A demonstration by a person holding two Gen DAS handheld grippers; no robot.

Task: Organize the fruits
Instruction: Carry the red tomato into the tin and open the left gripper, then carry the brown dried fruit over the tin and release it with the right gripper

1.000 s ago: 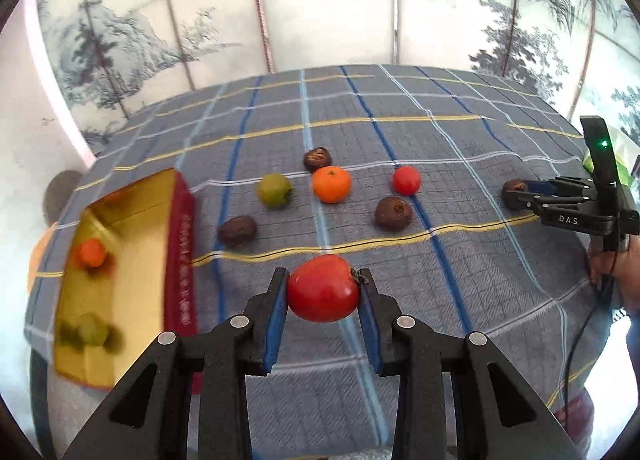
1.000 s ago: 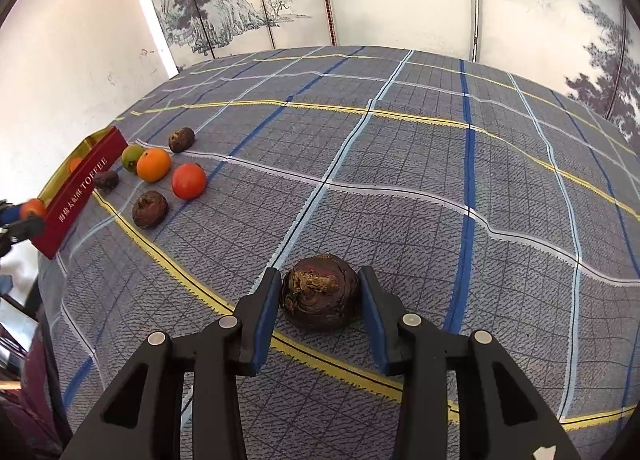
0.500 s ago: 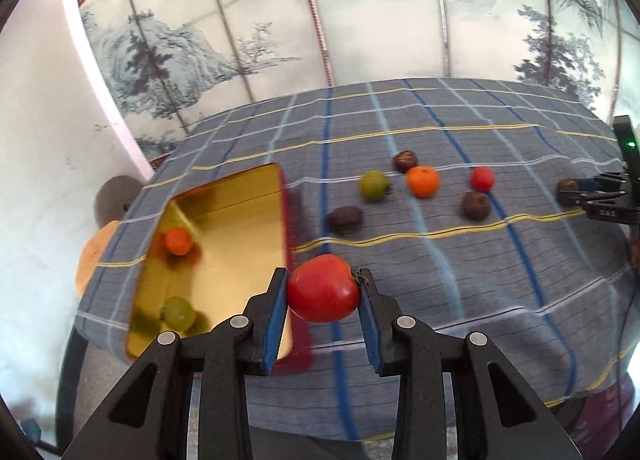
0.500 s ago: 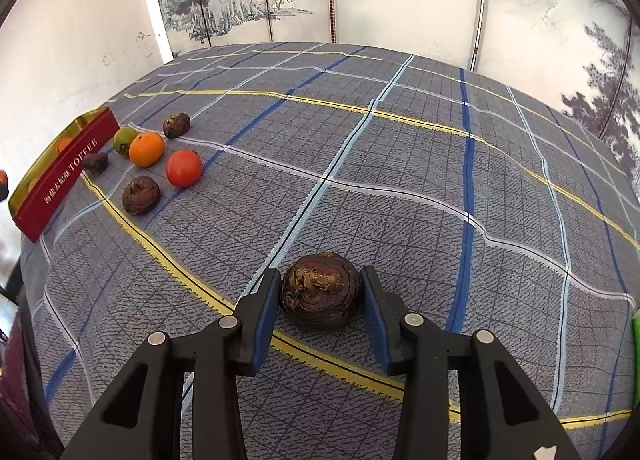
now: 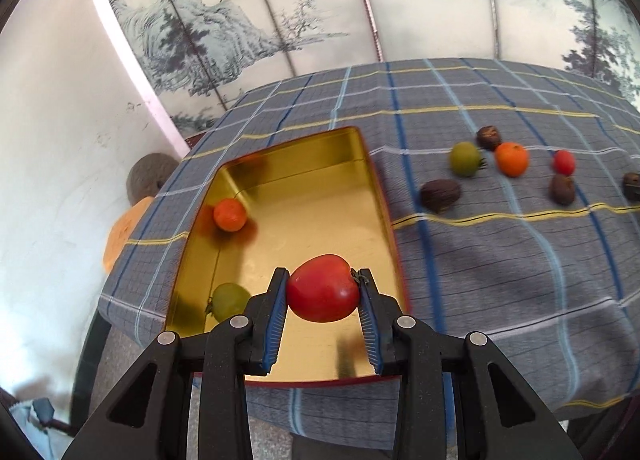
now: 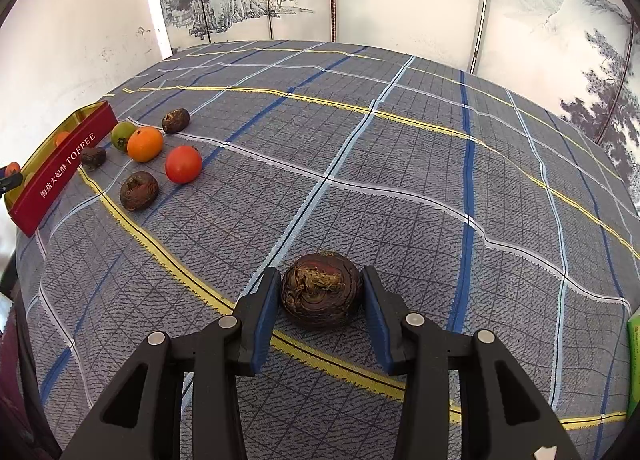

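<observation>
The red tomato (image 5: pixel 323 289) sits clamped between the pads of my left gripper (image 5: pixel 322 314), held in the air over the near end of the gold tin (image 5: pixel 304 164), where a small orange (image 5: pixel 229 214) and a green fruit (image 5: pixel 229 301) already lie. To set it down well I judge I should lower it close to the bare floor between those two before parting the jaws, so it neither bounces nor rolls into them. My right gripper (image 6: pixel 322 310) has its jaws closed against a dark brown fruit (image 6: pixel 321 291) low over the checked cloth (image 6: pixel 400 164), well apart from the tin; whether it rests on the cloth I cannot tell. Six loose fruits wait beside the tin.
</observation>
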